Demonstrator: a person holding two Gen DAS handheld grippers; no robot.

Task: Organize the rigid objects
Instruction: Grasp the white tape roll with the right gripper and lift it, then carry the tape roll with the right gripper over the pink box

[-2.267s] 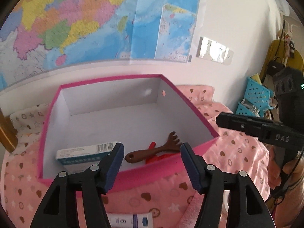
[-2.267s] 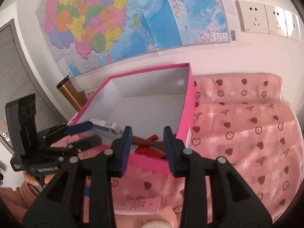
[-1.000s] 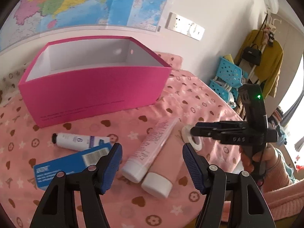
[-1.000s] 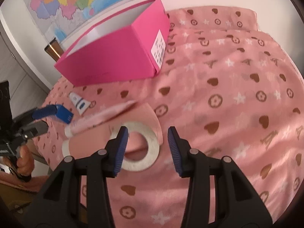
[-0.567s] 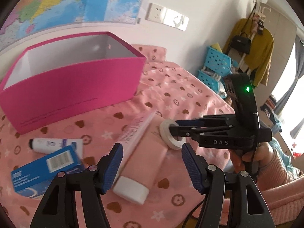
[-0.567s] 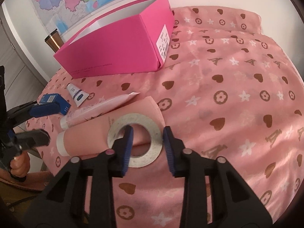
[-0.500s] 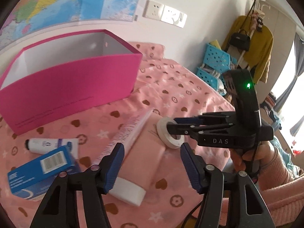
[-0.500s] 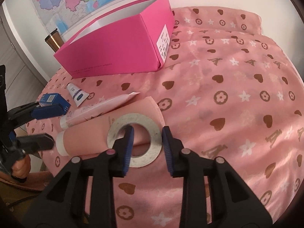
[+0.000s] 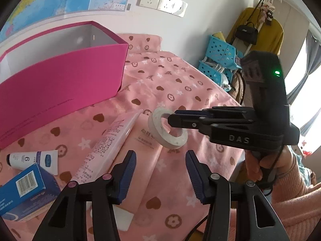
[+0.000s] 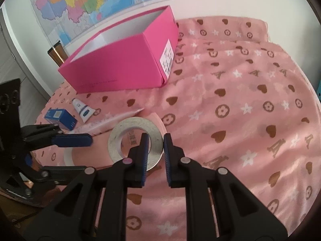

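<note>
Now — right gripper (image 10: pixel 156 140) around tape roll (image 10: pixel 134 142) rim

three tubes (image 9: pixel 109 140), one blue carton (image 9: pixel 22 188), one tape roll (image 10: pixel 134 143), one pink box (image 10: pixel 122 60)

From the right claw (image 10: pixel 155 146), open bedspread (image 10: pixel 240 120) runs from 12 to 4 o'clock, while the pink box (image 10: pixel 120 66) blocks 11 o'clock and the tubes (image 10: pixel 112 124), blue carton (image 10: pixel 60 118) and left claw (image 10: pixel 72 152) crowd 9 to 10.
</note>
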